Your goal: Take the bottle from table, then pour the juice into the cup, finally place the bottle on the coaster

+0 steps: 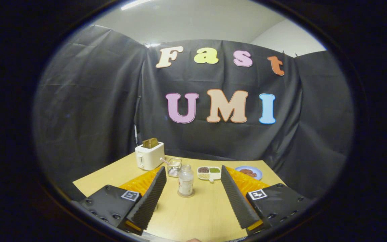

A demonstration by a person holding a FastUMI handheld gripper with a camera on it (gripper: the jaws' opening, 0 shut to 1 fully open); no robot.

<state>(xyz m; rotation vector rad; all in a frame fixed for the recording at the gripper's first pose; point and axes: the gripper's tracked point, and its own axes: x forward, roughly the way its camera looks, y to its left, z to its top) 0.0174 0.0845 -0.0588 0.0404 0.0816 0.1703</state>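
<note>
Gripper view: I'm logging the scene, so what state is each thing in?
tongs: open, holding nothing
bottle: upright on the table, beyond the tips, untouched
toaster: upright, toast sticking out of the slot
divided dish: holds fillings
blue plate: holds brown food

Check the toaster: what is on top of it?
A brown slice of bread stands up from the white toaster; its lower part is hidden inside. The gripper is open, well short of it.

Pale wood table [200, 215], white and clear things on it

The toaster [149, 155] is white with brown toast; the bottle [185, 180] is clear with a whitish cap; the divided dish [209, 172] holds brown, green and perhaps beige; the plate [249, 172] is blue.
</note>
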